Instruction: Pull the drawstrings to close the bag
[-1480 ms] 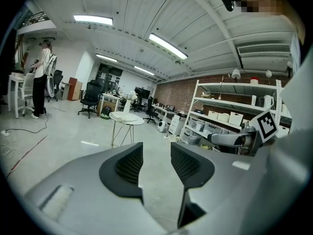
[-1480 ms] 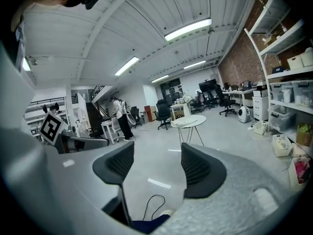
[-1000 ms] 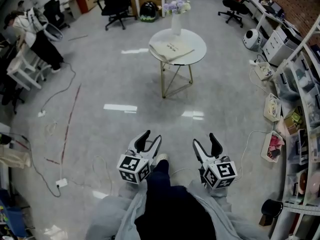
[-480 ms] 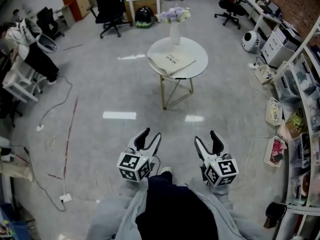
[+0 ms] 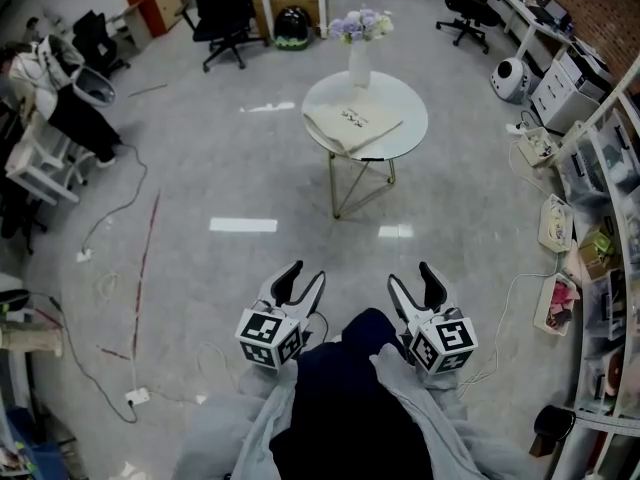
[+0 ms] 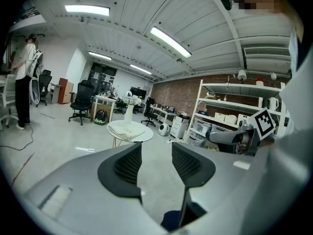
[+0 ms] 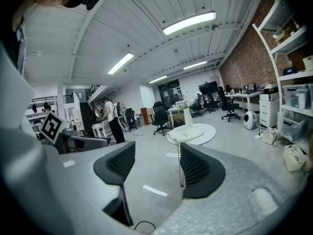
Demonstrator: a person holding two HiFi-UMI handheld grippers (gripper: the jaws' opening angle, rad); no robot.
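Observation:
A cream cloth bag (image 5: pixel 352 123) lies flat on a round white table (image 5: pixel 405 128) several steps ahead of me. Both grippers are held low near my body, far short of the table. The left gripper (image 5: pixel 303 280) is open with nothing between its jaws. The right gripper (image 5: pixel 411 283) is also open and empty. In the left gripper view, the bag (image 6: pixel 128 131) shows small beyond the open jaws (image 6: pixel 156 148). From the right gripper view, the bag (image 7: pixel 188 133) appears on the table above the spread jaws (image 7: pixel 157 153). The drawstrings are too small to make out.
A white vase with flowers (image 5: pixel 360 38) stands at the table's far edge. Cables (image 5: pixel 120 268) trail over the grey floor at left. Shelving with boxes (image 5: pixel 600 198) lines the right side. Office chairs (image 5: pixel 225 8) and desks stand behind, and a person (image 5: pixel 60 78) is at far left.
The table and bag have drawn slightly nearer and lower in the head view. A dark trouser leg has stepped forward between the grippers. Both grippers keep their place and stay open.

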